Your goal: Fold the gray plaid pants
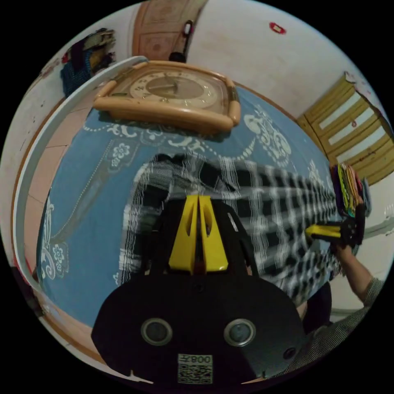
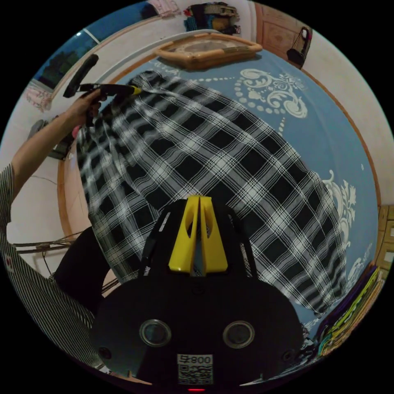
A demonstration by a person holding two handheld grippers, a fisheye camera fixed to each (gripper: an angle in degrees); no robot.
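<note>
Both grippers' jaws closed, pinching the plaid pants spread over the blue table

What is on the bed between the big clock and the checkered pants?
Just bare blue bedspread with white patterns, between the clock and the pants, in the left gripper view.

I am counting two grippers, my left gripper and my right gripper, one pair of plaid pants, one clock, one blue tablecloth and one stack of coloured cloths.
</note>
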